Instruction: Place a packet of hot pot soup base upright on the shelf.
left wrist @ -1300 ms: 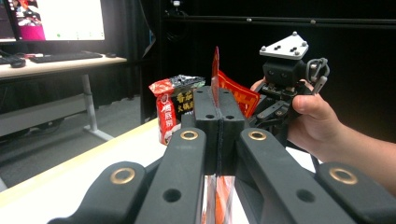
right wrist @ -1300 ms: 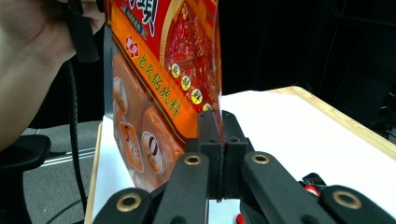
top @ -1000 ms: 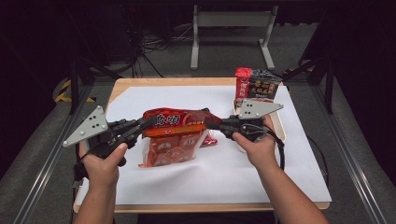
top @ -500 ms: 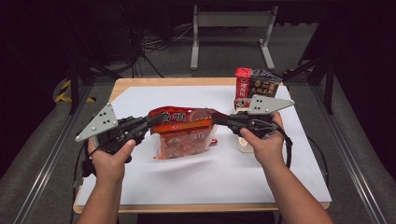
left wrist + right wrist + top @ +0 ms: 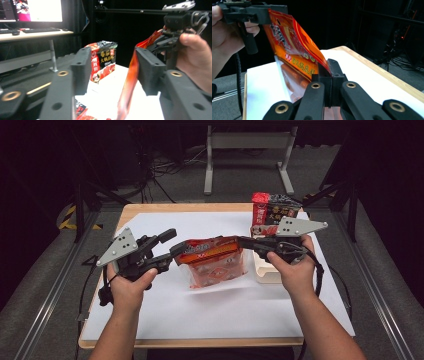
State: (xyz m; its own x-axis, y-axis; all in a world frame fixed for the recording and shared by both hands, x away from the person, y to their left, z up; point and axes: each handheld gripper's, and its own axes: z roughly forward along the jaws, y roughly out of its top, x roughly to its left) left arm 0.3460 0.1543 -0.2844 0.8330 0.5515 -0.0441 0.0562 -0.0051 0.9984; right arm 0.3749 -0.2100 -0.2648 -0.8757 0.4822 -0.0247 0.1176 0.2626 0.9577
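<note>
High view: the right gripper [image 5: 243, 241] is clamped on one top corner of the red sausage packet [image 5: 212, 261], holding it above the white sheet [image 5: 210, 310]. The left gripper [image 5: 170, 246], jaws just opened, has the packet's opposite corner between them, touching one pad. A seasoning box [image 5: 272, 213] stands behind the packet.

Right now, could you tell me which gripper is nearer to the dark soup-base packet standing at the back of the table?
Right. The right gripper is just in front of the packet, while the left gripper is further off, beyond the orange bag.
</note>
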